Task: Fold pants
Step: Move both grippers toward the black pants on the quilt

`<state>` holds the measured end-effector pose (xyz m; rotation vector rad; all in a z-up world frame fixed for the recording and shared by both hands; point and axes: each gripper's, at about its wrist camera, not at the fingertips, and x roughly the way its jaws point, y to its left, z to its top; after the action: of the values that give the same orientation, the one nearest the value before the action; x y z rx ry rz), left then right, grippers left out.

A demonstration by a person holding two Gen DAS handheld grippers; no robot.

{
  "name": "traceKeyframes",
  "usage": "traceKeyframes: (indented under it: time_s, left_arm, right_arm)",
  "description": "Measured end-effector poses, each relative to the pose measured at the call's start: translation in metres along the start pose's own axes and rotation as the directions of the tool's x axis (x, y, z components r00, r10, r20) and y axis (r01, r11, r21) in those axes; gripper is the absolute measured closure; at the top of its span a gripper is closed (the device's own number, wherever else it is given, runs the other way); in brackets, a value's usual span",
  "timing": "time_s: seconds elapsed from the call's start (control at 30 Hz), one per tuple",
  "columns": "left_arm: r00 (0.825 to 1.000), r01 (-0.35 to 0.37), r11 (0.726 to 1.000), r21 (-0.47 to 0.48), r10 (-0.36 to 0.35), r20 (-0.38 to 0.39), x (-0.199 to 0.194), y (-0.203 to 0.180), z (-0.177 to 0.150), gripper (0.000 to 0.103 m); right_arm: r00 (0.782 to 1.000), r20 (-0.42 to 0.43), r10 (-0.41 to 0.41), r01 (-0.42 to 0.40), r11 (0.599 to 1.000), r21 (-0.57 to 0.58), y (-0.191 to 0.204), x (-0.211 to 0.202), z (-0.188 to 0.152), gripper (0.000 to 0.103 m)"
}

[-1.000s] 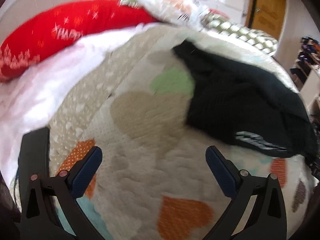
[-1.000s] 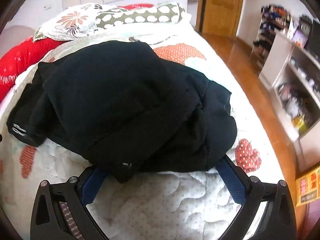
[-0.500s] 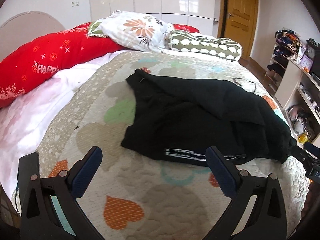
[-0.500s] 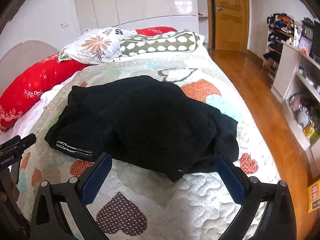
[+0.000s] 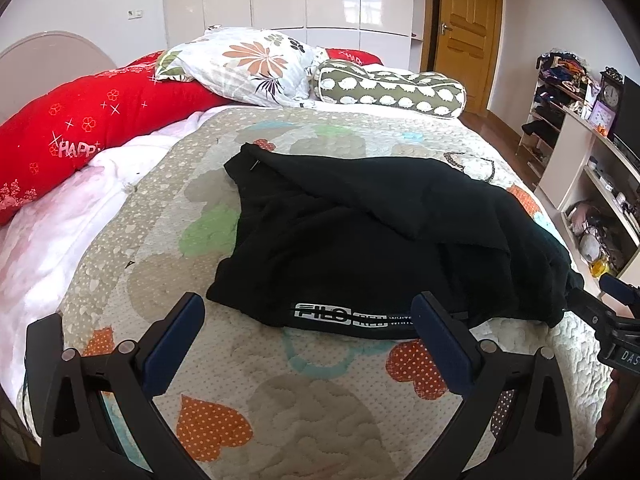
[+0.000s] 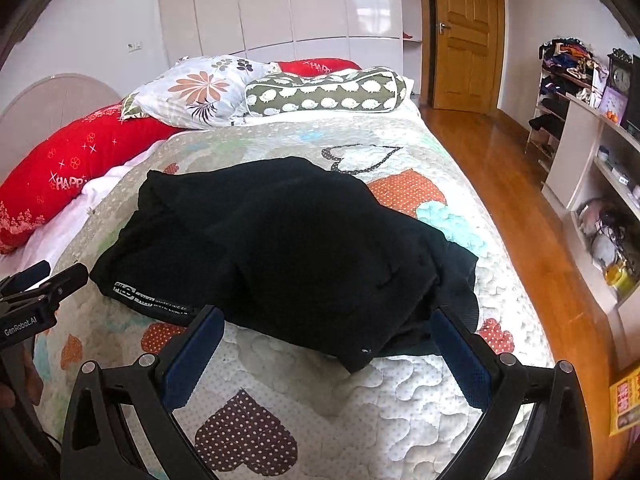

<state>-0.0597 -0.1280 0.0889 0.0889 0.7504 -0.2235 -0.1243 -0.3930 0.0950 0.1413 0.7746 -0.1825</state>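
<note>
Black pants (image 5: 372, 240) lie bunched and loosely folded over on a heart-patterned quilt (image 5: 288, 408), with a white-lettered waistband at the near edge. They also show in the right wrist view (image 6: 296, 248). My left gripper (image 5: 308, 340) is open and empty, held back from the near left edge of the pants. My right gripper (image 6: 324, 352) is open and empty, held just short of the pants' near right corner. Each gripper shows at the edge of the other's view.
A red bolster (image 5: 80, 128), a floral pillow (image 5: 240, 64) and a green patterned bolster (image 5: 392, 88) lie at the head of the bed. Shelves (image 6: 592, 168) and wood floor (image 6: 520, 208) are to the right. A door (image 6: 464, 32) stands beyond.
Both grippers have pulled back and risen away from the pants, so more of the bed shows. Both stay open and empty. The pants lie still.
</note>
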Motion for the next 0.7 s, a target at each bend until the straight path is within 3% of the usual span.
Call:
traceKeyframes:
  time_s: [0.7]
  left_arm:
    - [0.999, 0.0, 1.0, 0.004, 0.0, -0.052, 0.015, 0.004, 0.002, 0.0]
  right_arm:
    - [0.999, -0.032, -0.026, 0.027, 1.0, 0.013, -0.017, 0.009, 0.0, 0.0]
